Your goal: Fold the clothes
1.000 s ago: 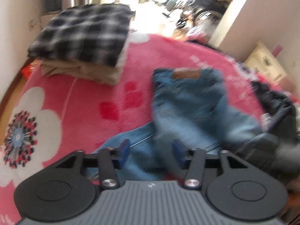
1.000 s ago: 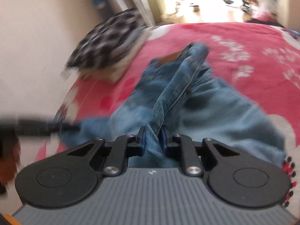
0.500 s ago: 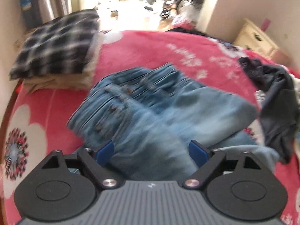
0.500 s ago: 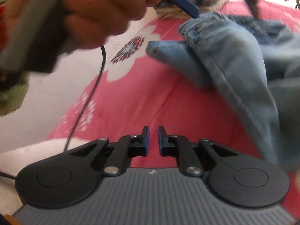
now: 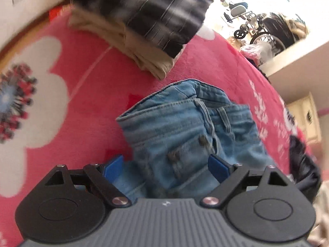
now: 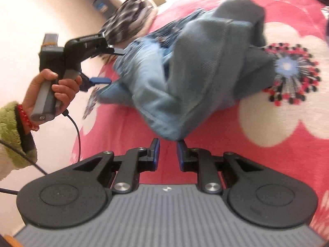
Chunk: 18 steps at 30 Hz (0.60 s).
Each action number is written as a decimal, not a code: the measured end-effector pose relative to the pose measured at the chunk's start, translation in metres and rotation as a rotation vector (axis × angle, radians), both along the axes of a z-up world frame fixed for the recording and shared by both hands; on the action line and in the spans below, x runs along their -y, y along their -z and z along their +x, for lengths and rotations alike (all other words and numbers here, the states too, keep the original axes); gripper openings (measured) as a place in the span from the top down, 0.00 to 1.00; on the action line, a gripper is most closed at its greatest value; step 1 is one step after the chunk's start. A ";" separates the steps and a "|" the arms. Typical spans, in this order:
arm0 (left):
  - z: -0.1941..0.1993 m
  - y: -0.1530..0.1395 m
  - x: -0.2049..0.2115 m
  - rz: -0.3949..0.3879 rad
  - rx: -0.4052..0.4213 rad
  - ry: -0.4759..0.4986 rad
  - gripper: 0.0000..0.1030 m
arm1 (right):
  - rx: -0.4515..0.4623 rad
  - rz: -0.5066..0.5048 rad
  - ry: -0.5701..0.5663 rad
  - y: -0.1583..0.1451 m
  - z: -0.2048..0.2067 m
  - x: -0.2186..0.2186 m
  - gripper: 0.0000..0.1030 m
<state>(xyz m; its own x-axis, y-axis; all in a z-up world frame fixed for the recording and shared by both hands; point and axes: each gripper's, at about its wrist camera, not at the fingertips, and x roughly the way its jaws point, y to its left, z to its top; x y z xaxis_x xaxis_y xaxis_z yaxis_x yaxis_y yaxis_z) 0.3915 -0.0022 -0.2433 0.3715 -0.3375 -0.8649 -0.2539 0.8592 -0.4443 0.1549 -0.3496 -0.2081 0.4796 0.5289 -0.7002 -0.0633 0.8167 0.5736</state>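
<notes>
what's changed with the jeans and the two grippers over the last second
The right gripper let go of the fold of jeans it pinched a second ago; its jaws have just opened a little, narrowly apart with nothing between them, at the heap's near corner. The left gripper has just opened wide and come down over the waistband, not clamped. The jeans went from spread out to bunched. The plaid stack stayed put on the pink blanket.
</notes>
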 end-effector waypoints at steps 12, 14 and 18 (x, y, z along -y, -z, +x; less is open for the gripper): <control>0.012 -0.001 0.008 -0.164 0.112 -0.070 0.32 | -0.040 0.044 -0.017 0.026 -0.003 -0.044 0.78; 0.012 -0.003 0.016 -0.198 0.110 -0.023 0.29 | -0.043 0.056 -0.030 0.029 -0.001 -0.049 0.78; 0.024 0.015 0.034 -0.154 0.015 0.032 0.28 | -0.034 0.061 -0.048 0.033 0.004 -0.055 0.77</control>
